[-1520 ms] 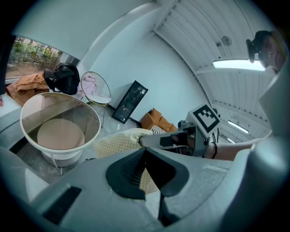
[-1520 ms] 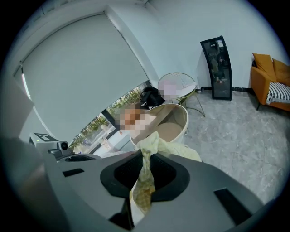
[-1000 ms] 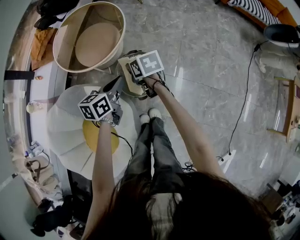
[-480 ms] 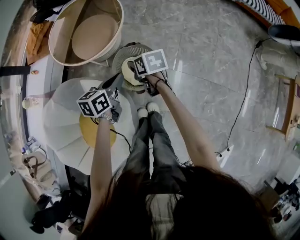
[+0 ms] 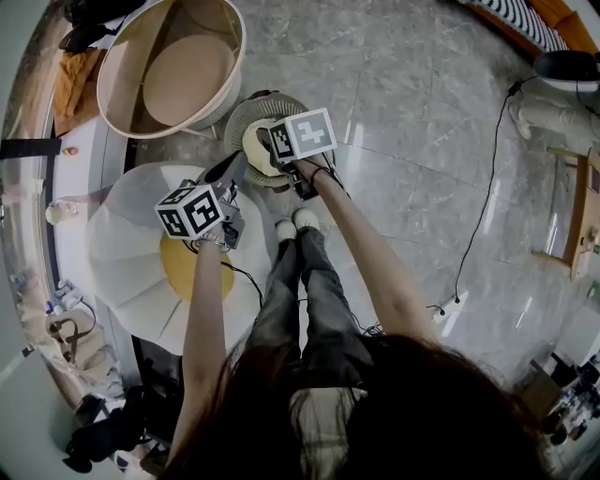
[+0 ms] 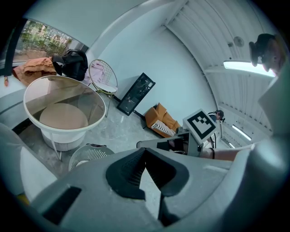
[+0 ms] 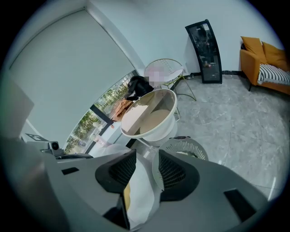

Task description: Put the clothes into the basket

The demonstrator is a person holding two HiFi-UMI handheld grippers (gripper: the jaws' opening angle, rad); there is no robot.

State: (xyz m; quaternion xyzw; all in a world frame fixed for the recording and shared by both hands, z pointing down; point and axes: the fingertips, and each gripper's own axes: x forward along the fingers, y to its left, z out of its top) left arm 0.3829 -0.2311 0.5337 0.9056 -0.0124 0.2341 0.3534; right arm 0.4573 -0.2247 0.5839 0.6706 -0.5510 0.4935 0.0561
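Observation:
A white slatted basket [image 5: 246, 111] stands on the floor by my feet, with a cream cloth [image 5: 258, 142] lying inside it. My right gripper [image 5: 272, 150] hovers just over the basket's near rim, jaws apart, and no cloth is pinched between its pads [image 7: 141, 156]. Only white and a little yellow show through the gap. The basket [image 7: 186, 147] sits just right of those jaws. Lower left, my left gripper [image 5: 234, 167] hangs over the white round table, jaws meeting at their tips [image 6: 145, 152] with nothing in them.
A large round tub [image 5: 234, 56] on legs stands beyond the basket. The white table [image 5: 122, 253] carries a yellow piece [image 5: 192, 272]. Orange cloth [image 5: 73, 80] and a black bag [image 5: 89, 19] lie on the window ledge. A cable [image 5: 483, 225] runs across the floor.
A second ago the cream cloth hung from my right gripper above the basket; now it lies inside and the jaws stand apart. The left gripper stayed put.

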